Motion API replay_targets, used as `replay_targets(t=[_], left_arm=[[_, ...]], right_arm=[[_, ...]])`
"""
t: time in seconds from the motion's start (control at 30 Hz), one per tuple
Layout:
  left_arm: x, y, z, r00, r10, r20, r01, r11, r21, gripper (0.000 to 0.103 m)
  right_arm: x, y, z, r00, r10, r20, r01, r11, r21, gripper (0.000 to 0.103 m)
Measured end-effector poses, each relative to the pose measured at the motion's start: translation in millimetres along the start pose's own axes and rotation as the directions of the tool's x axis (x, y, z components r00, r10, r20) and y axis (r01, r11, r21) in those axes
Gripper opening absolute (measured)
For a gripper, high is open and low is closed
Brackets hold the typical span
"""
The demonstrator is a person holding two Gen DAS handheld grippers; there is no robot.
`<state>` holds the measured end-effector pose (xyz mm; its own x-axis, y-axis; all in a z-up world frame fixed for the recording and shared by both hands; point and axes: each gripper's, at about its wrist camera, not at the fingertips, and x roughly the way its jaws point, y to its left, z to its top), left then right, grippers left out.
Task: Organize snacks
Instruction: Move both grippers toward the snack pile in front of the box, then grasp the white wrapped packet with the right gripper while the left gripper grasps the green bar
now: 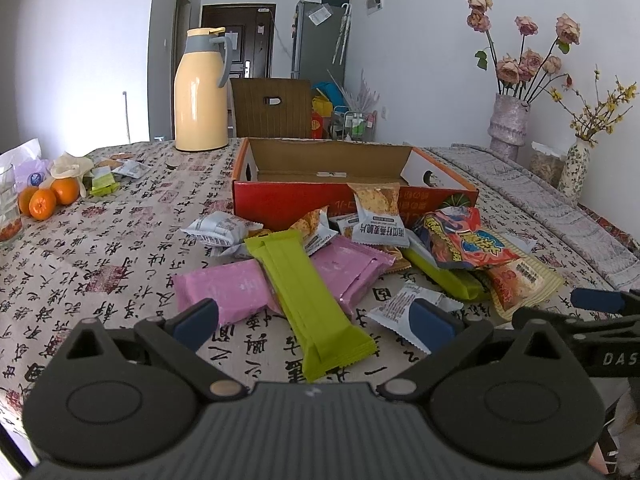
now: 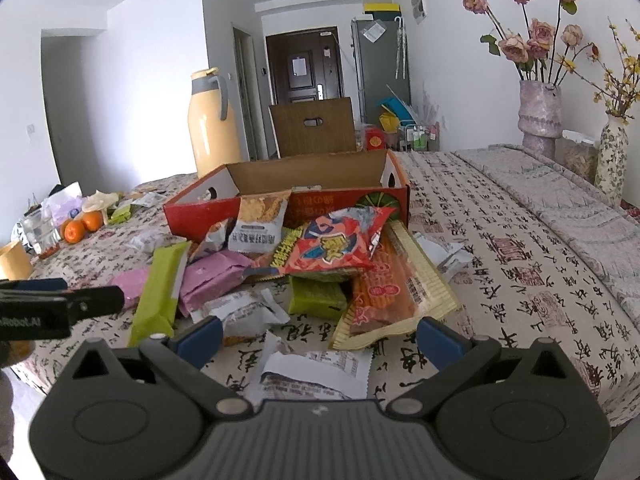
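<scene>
Both tools gape empty; the left tool (image 1: 314, 322) sits nearest the green packet (image 1: 308, 300), whose long axis runs toward the box (image 1: 352, 196).

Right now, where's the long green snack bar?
In the left wrist view the long green snack bar lies diagonally across two pink packets, just ahead of the open left claw, in front of the red box.

White walls, daylight from the left. Dark door (image 1: 238, 46) at the far end, grey fridge (image 1: 320, 38) to its right. Brown chair back (image 1: 272, 107) behind the table (image 1: 120, 248), which has a calligraphy-print cloth. Two vases (image 1: 507, 126) of dried flowers by the right wall.
</scene>
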<state>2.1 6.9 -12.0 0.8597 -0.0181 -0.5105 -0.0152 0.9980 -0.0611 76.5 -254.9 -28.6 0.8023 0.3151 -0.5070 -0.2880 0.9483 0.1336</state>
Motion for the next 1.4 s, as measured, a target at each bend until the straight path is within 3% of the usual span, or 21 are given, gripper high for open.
replay_targets(t=[0.37, 0.43, 0.6, 0.83, 1.1, 1.4], left_arm=[[7, 1, -4, 1.000, -0.004, -0.019, 0.004, 1.000, -0.004, 0.103], [8, 1, -4, 1.000, -0.005, -0.024, 0.005, 1.000, -0.004, 0.103], [12, 2, -6, 0.999, -0.006, -0.036, 0.006, 1.000, -0.004, 0.103], [17, 2, -8, 0.999, -0.004, -0.049, 0.004, 1.000, -0.008, 0.103], [19, 4, -9, 0.998, -0.002, -0.055, 0.002, 1.000, -0.016, 0.103], [17, 4, -9, 0.999, -0.002, -0.054, 0.001, 1.000, -0.019, 0.103]], right_arm=[[21, 4, -11, 0.997, -0.010, -0.072, 0.008, 1.000, -0.028, 0.102], [27, 4, -12, 0.996, -0.003, -0.086, 0.001, 1.000, -0.024, 0.098], [39, 6, -16, 0.993, 0.007, -0.116, -0.010, 1.000, -0.025, 0.079], [43, 9, -19, 0.994, 0.018, -0.109, -0.023, 0.999, -0.046, 0.074], [39, 13, -21, 0.995, 0.040, -0.096, -0.047, 0.996, -0.074, 0.049], [28, 14, -20, 0.994, 0.090, -0.057, -0.094, 0.994, -0.061, 0.044]])
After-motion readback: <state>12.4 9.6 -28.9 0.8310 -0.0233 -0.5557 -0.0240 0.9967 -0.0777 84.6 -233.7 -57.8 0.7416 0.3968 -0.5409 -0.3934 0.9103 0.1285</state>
